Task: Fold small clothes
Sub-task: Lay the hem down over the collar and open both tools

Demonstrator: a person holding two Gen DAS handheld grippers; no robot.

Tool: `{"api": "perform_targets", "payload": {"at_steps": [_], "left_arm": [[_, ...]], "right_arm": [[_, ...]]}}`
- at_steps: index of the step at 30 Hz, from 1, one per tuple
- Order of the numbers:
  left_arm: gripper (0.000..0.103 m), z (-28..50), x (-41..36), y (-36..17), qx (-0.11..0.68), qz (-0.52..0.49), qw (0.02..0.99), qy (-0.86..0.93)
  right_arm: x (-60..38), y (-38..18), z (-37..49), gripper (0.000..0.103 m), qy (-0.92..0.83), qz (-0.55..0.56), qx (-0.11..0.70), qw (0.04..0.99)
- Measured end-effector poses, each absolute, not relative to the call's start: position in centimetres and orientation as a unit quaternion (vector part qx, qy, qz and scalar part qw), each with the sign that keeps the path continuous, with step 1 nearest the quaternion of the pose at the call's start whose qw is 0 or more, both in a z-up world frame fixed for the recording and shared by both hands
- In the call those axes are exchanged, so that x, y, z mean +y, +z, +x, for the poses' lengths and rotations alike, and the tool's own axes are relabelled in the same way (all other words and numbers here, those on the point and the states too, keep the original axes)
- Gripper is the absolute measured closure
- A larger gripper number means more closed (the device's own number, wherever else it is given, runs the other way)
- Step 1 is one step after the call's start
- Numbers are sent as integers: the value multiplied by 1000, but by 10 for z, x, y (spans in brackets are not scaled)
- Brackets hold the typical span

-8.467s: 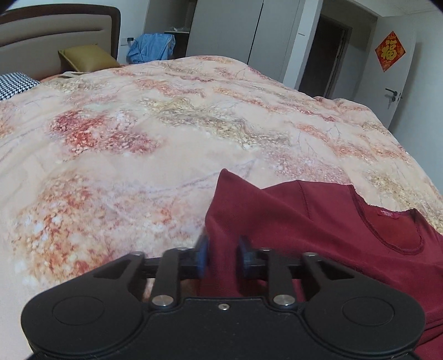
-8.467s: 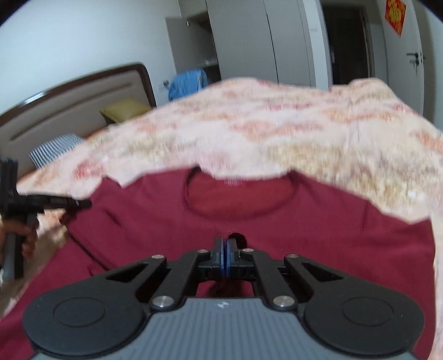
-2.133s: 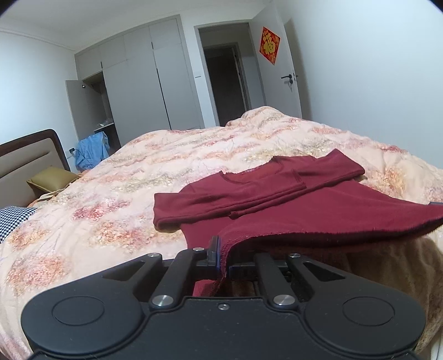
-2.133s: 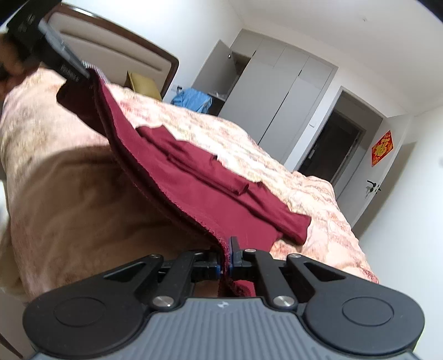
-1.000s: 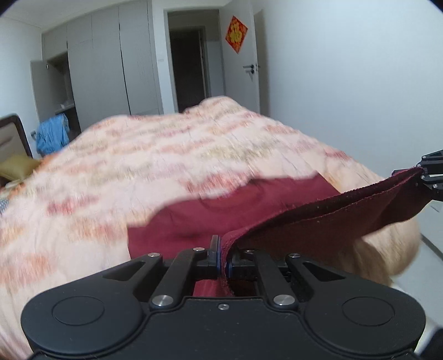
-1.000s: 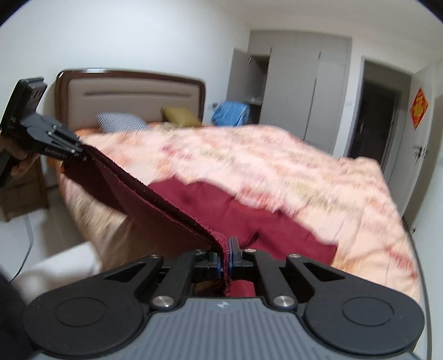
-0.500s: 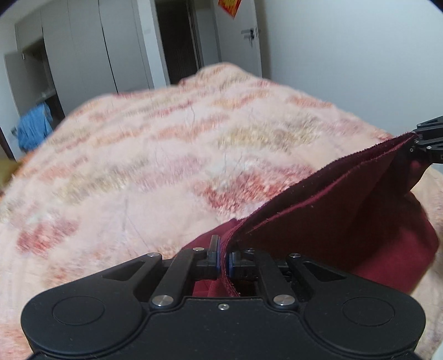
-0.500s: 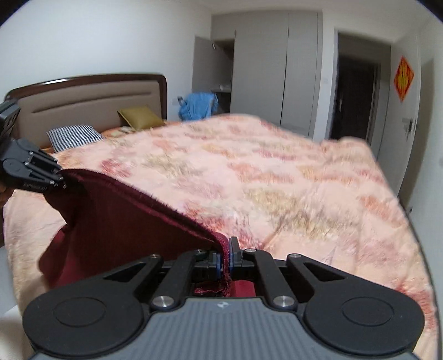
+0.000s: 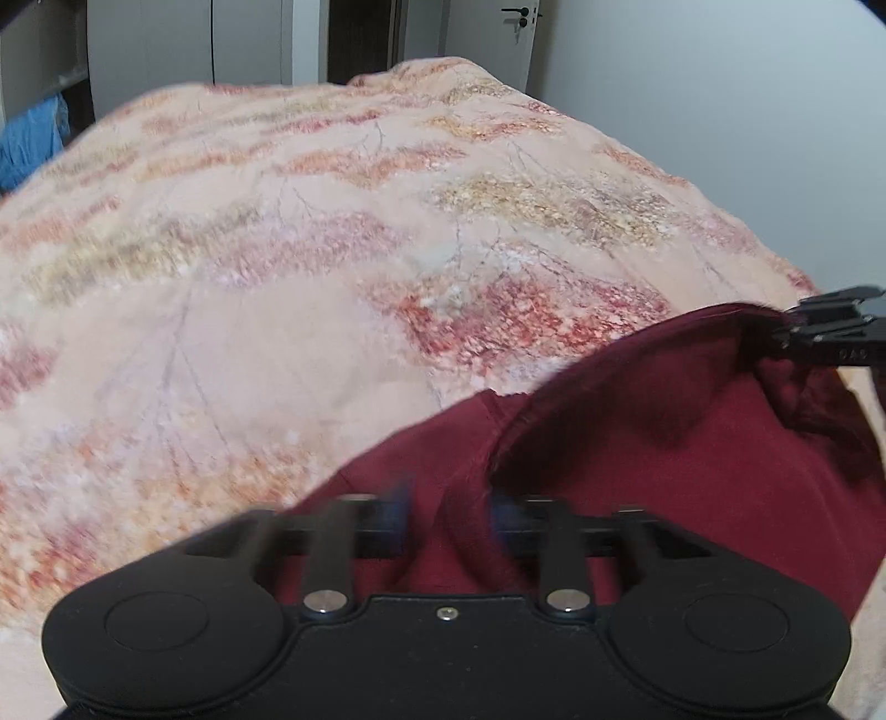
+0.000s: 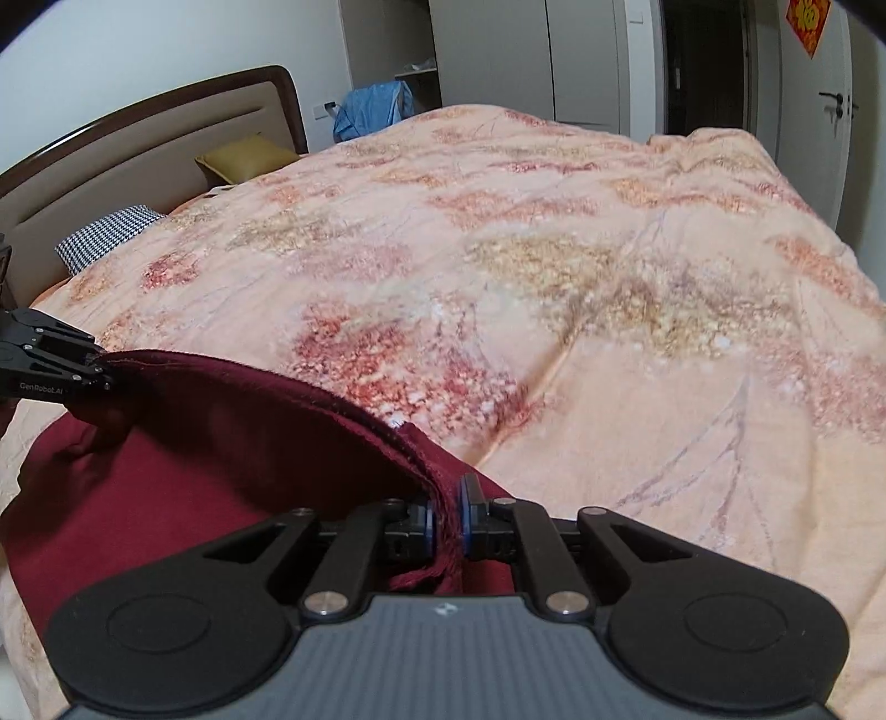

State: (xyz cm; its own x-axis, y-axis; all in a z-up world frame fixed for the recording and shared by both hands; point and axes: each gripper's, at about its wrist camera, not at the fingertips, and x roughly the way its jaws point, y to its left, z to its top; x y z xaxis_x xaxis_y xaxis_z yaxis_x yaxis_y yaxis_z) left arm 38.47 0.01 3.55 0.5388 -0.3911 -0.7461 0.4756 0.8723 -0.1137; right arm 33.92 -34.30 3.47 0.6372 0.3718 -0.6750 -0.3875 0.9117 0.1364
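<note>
Left claw [image 9: 448, 512] low over the near edge of the bed [image 9: 310, 288], jaws opening, blue pads [image 9: 396, 507] blurred and spread apart with the dark red knit garment [image 9: 653, 443] lying between them, pads not pressing on it. The garment sits at the near edge of the bed on the peach floral quilt [image 10: 581, 266], lower layer flat, upper layer folded over it with the hem edge arching up between the two claws. In the right wrist view the left claw [image 10: 108, 374] shows at the left edge of frame with the hem corner at its tip. Right claw [image 10: 447, 523] also at the near edge, jaws opening, only a narrow gap so far, the hem of the garment bunched between the blue pads [image 10: 423, 523] and hanging just below them; cannot tell if the pads press the cloth. In the left wrist view the right claw [image 9: 786, 327] shows at the right edge, hem corner at its tip. Rest of the quilt beyond the garment is bare. Far left corner of the bed: black-and-white checked pillow [image 10: 108, 238], olive-yellow cushion [image 10: 246, 158], padded headboard with dark wood frame [image 10: 138, 141]. Blue cloth [image 10: 371, 108] heaped past the head of the bed, grey wardrobe doors [image 10: 587, 61] behind, red paper decoration [image 10: 808, 16] on the door at far right.
</note>
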Motion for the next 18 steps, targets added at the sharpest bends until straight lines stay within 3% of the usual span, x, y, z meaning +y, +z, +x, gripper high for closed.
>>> {"api": "perform_targets", "payload": {"at_steps": [1, 2, 4, 8, 13, 15, 18], "left_arm": [[26, 384, 4, 36, 408, 38, 877, -252], [16, 381, 8, 37, 400, 26, 879, -257], [11, 375, 17, 41, 384, 3, 883, -268], [2, 358, 35, 46, 362, -24, 892, -270], [1, 328, 38, 33, 367, 5, 890, -271], [5, 318, 33, 23, 371, 30, 889, -266], [19, 313, 25, 11, 370, 58, 893, -251]], "right_arm": [[-344, 34, 339, 72, 208, -5, 370, 905], [-347, 33, 339, 49, 205, 4, 368, 907], [-352, 35, 336, 28, 208, 22, 359, 909], [-359, 40, 317, 7, 214, 35, 334, 917], [-352, 42, 279, 2, 212, -27, 290, 933], [-347, 40, 265, 0, 213, -51, 276, 936], [-336, 31, 257, 1, 205, -85, 278, 935]]}}
